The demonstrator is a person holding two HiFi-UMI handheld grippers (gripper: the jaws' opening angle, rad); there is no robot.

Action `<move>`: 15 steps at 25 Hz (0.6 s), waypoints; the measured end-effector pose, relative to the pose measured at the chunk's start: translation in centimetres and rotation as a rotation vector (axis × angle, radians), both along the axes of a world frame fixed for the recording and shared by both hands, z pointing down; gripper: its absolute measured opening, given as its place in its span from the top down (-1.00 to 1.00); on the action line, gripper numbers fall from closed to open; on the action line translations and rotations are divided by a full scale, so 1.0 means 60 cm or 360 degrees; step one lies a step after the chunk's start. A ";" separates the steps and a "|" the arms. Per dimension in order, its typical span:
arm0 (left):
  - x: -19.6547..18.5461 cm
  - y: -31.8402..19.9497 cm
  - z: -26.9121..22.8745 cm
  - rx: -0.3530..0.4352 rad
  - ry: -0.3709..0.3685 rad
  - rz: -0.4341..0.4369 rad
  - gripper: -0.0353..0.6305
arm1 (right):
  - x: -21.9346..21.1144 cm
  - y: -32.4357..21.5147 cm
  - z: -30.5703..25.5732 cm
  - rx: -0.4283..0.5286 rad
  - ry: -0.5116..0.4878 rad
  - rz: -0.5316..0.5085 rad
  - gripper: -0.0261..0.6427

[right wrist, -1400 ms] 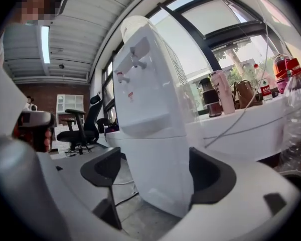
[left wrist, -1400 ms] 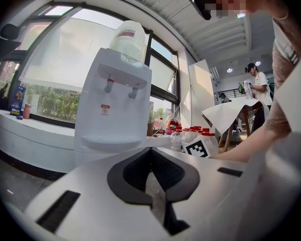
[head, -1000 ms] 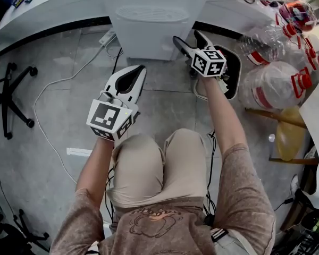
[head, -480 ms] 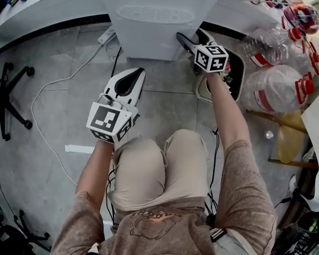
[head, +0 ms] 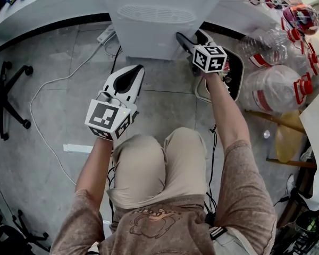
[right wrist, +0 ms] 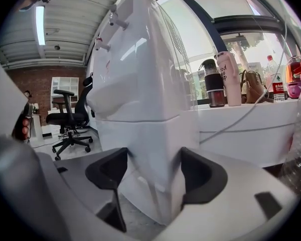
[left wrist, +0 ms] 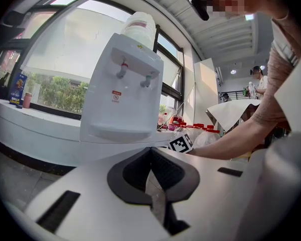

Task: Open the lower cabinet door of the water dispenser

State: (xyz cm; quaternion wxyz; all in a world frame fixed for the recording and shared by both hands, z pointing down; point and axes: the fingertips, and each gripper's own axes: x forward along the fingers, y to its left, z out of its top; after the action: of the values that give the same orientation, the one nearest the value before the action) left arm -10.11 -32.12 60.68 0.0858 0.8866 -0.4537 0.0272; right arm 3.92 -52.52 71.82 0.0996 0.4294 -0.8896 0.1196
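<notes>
Dispenser (head: pixel 154 15) top cropped, door (head: pixel 149 44) seam indistinct

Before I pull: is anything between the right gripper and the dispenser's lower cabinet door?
Nothing visible. The right gripper has just been closing, its fingers straddling the edge of the lower cabinet door, with only that corner between them.
</notes>
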 end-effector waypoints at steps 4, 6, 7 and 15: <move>-0.001 0.004 0.003 -0.0001 -0.0003 -0.0002 0.84 | 0.001 0.004 -0.001 -0.0015 0.0014 0.0022 -0.05; -0.002 0.006 0.004 -0.0002 -0.0003 -0.0007 0.84 | 0.003 0.013 0.000 -0.0010 0.0013 0.0025 -0.04; -0.002 0.007 0.004 -0.0001 -0.0005 -0.0009 0.84 | 0.003 0.018 0.000 -0.0005 0.0012 0.0027 -0.03; 0.002 0.023 -0.008 0.0047 -0.0043 -0.0013 0.84 | 0.005 0.068 0.002 0.0002 0.0035 0.0025 0.09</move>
State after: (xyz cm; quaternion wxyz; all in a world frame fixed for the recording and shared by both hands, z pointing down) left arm -10.00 -30.71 60.23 0.0665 0.8855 -0.4587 0.0321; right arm 4.25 -48.47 71.93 0.1083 0.4378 -0.8851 0.1151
